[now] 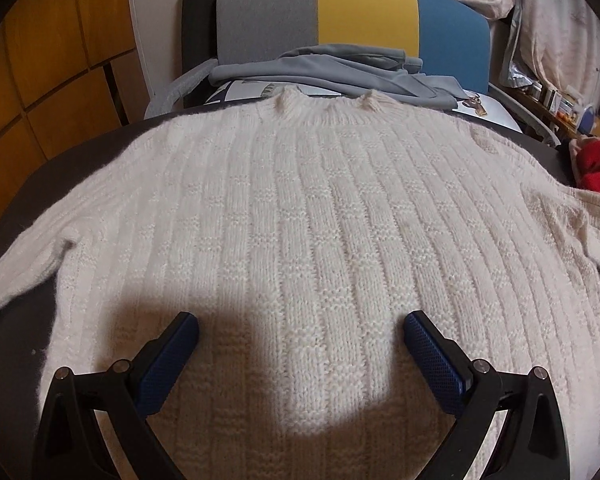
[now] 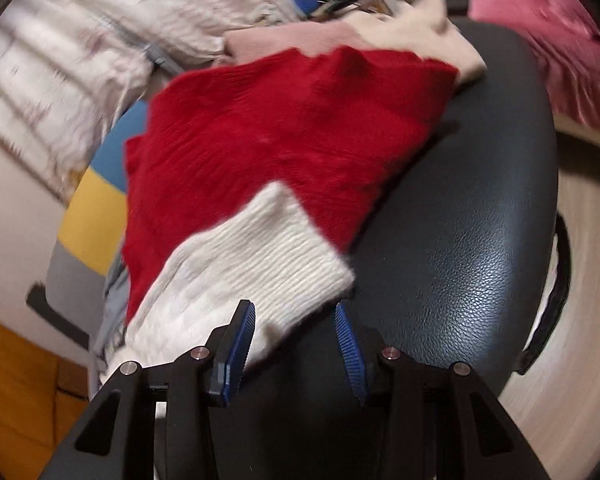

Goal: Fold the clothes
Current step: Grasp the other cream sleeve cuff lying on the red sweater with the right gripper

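showing only in right view: white sweater's cuff point(image 2: 260, 264) lying over red knit point(image 2: 292, 128), right gripper point(image 2: 296, 320) fingers spread, gripping nothing
left view: white sweater point(image 1: 300, 220) flat, left gripper point(image 1: 300, 340) fingers spread above it
around: grey garment point(image 1: 320, 72), striped chair point(image 1: 352, 16)
surface: black leather top point(image 2: 460, 220)

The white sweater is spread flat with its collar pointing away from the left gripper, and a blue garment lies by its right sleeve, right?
Not quite. The garment beside the sleeve is red, not blue, as the right wrist view shows. The white sweater does lie flat, collar pointing away from the left gripper.
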{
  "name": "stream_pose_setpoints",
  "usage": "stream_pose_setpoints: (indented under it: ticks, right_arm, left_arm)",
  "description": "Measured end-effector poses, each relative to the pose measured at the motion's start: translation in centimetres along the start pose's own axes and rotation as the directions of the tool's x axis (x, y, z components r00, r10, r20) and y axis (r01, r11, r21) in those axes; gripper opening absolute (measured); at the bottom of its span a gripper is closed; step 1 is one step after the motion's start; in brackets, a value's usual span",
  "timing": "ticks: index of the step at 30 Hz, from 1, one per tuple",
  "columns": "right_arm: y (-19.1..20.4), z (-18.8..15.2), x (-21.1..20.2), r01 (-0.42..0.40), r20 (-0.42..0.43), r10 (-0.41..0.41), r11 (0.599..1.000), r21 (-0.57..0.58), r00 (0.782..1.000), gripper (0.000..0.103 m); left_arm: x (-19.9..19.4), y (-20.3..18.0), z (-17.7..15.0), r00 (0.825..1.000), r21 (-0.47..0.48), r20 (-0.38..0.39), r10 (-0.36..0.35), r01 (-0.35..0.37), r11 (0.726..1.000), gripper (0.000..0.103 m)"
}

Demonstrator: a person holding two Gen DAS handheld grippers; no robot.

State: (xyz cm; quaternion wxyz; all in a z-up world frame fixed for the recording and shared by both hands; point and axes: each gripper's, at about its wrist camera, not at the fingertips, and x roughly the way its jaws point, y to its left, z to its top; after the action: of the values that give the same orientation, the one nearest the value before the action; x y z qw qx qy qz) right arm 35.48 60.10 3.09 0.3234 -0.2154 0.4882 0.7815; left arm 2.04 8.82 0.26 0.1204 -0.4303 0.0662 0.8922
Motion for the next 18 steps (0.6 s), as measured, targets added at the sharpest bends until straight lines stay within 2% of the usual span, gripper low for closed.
stream_pose_setpoints:
  ticks: [5, 12, 13, 15, 18]
  right_arm:
    - [-1.1, 0.7, 1.6, -0.019, -0.005, 0.02, 0.998, 0.062, 1.0, 0.043]
    - [-2.0, 1.1, 3.1, -0.107, 0.015, 0.106, 0.983, 0.152, 0.994, 0.042]
    - [-1.9, 1.2, 3.1, -0.115, 0.019, 0.113, 0.982, 0.151, 0.993, 0.04]
    - [-1.4, 1.5, 2.9, -0.109, 0.017, 0.108, 0.986, 0.126, 0.994, 0.025]
    - [-0.8, 1.9, 1.8, -0.114, 0.031, 0.111, 0.988, 0.106, 0.993, 0.011]
  left_arm:
    - [-0.1, 0.2, -0.2, 1.0, -0.013, -0.003, -0.004, 0.003, 1.0, 0.103]
    - [-0.8, -0.3, -0.1, 0.999, -0.005, -0.016, 0.03, -0.03, 1.0, 0.103]
    - [-1.1, -0.4, -0.1, 0.999, -0.007, -0.019, 0.033, -0.033, 0.999, 0.103]
    - [-1.9, -0.4, -0.5, 1.0, -0.017, -0.001, 0.029, -0.029, 0.999, 0.103]
    - [-3.1, -0.6, -1.4, 1.0, -0.022, 0.022, 0.005, -0.004, 1.0, 0.103]
